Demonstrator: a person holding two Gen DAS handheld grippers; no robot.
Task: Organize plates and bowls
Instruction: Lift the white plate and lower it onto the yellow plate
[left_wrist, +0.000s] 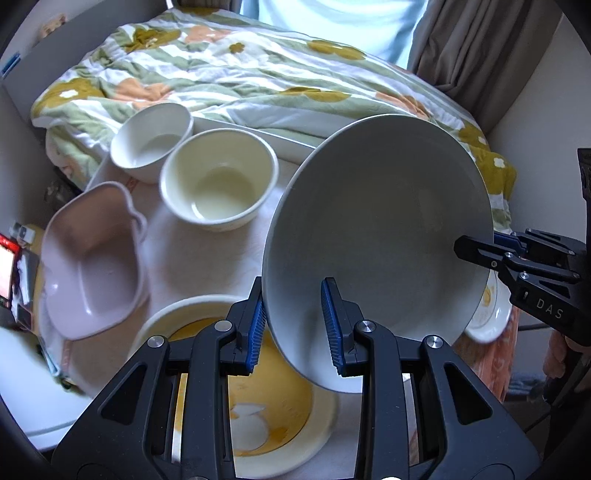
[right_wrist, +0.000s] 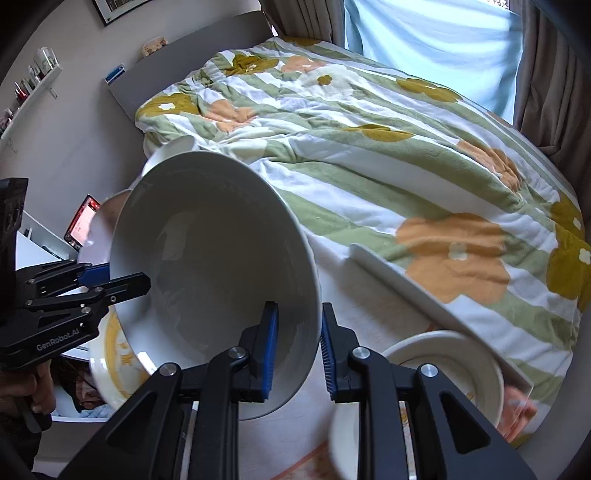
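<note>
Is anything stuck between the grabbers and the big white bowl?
No. The left gripper and right gripper each pinch the rim of the big white bowl directly; nothing visible sits between them.

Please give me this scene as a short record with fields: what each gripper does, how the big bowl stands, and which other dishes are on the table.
held item: large grey bowl, lifted and tilted
left gripper: fingers pinch the bowl's rim, one inside, one outside
right gripper: fingers pinch the opposite rim the same way
below the bowl: yellow patterned plate
other dishes: two cream bowls, pink bowl, small plate
surface: table with pale cloth
background: bed with floral quilt
</note>
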